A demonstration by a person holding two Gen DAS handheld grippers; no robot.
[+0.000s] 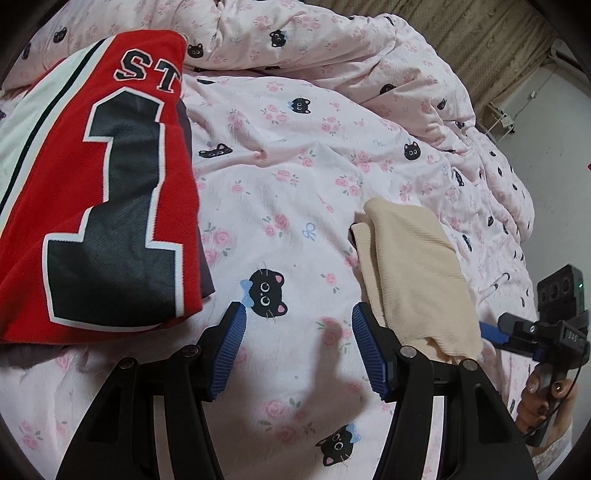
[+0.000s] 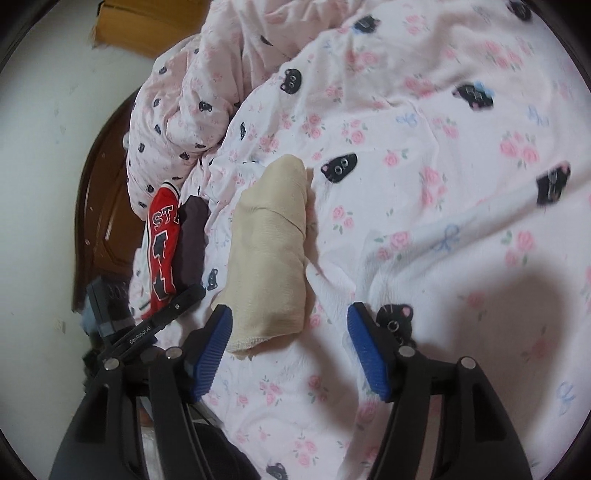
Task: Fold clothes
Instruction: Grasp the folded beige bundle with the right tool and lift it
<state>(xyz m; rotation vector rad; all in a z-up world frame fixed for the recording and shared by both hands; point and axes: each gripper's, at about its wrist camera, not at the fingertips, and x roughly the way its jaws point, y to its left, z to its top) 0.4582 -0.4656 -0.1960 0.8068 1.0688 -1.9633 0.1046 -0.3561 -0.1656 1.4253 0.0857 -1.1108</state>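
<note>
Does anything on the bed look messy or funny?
Mostly tidy. The beige cloth and red jersey lie folded on the sheet. Only the quilt behind them is bunched in a heap.

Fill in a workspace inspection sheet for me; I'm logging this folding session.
Surface: pink cat-print bed sheet, wrinkled.
Job's things: folded beige garment lying flat; red jersey folded atop a dark garment.
Clutter: bunched matching duvet.
Grippers: left gripper jaws open over bare sheet; right gripper jaws open, its left pad at the beige garment's near end, nothing held.
Cables: thin black cable at the hand holding the right gripper.
Surroundings: white wall, brown wooden headboard, cardboard box.
</note>
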